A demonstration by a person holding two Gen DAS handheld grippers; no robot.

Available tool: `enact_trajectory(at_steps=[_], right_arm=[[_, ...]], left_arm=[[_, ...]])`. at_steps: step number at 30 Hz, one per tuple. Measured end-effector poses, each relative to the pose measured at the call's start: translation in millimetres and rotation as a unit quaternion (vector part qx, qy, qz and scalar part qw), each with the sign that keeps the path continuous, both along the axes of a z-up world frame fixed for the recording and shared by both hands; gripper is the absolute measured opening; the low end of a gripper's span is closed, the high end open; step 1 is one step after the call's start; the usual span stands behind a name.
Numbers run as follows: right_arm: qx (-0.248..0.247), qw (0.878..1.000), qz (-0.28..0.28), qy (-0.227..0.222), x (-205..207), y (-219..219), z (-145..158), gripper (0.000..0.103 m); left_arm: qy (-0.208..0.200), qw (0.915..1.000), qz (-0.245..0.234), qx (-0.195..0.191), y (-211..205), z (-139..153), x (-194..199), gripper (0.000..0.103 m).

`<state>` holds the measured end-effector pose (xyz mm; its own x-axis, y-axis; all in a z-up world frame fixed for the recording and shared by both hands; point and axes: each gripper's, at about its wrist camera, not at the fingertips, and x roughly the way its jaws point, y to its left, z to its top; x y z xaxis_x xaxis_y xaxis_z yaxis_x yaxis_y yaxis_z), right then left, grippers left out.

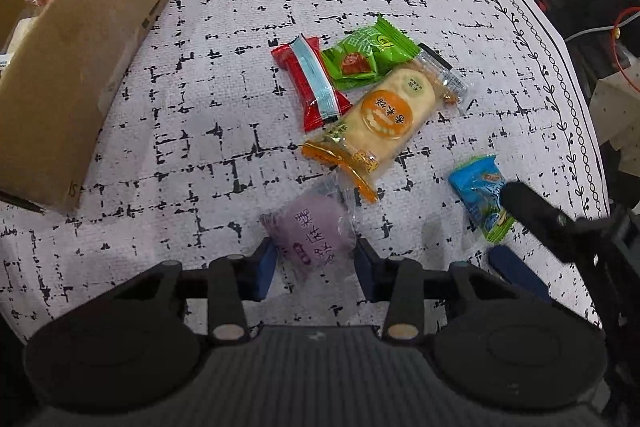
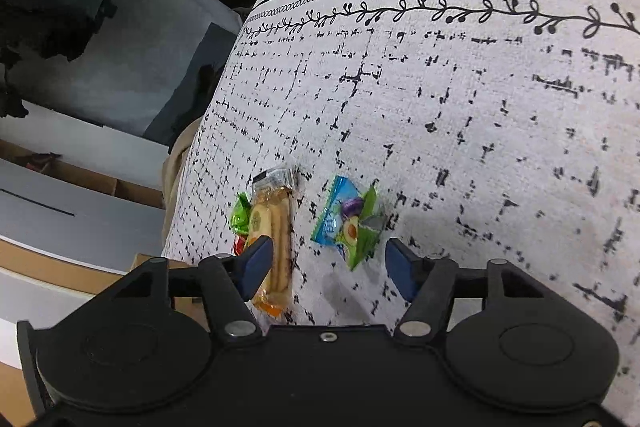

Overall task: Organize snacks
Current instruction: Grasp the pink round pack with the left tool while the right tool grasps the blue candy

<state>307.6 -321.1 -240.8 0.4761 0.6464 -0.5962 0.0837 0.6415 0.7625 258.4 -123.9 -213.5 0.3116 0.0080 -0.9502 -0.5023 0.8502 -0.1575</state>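
Patterned tablecloth (image 1: 224,27): left gripper (image 1: 316,259) pads touching purple snack (image 1: 312,239), closing on it; right gripper (image 2: 328,263) apart, straddling blue snack (image 2: 346,221) lying just ahead.

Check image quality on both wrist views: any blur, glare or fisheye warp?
Left wrist: round purple snack in clear wrapper between the left gripper fingers looks soft and slightly smeared; the other packets are sharp, and the brown cardboard box bows. Right wrist: blue-green foil packet sharp with small foil glints; the tablecloth's border curves strongly.
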Motion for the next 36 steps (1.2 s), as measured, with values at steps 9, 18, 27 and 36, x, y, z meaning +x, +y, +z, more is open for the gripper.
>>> enact_trajectory(at_steps=[9, 18, 27, 36], right_arm=[[-0.004, 1.000, -0.015, 0.011, 12, 7, -12, 0.023], [-0.020, 0.999, -0.025, -0.008, -11, 0, 5, 0.017], [-0.011, 0.999, -0.029, -0.043, -38, -6, 35, 0.012], [0.002, 0.997, -0.033, -0.067, -65, -3, 68, 0.011]], left_arm=[[0.007, 1.0000, 0.003, -0.003, 2, 2, -4, 0.038], [-0.004, 0.9999, 0.007, -0.010, 5, 18, -17, 0.036], [-0.036, 0.9991, 0.001, -0.019, 12, 48, -33, 0.036], [-0.068, 0.9972, 0.004, -0.030, 27, 77, -50, 0.036]])
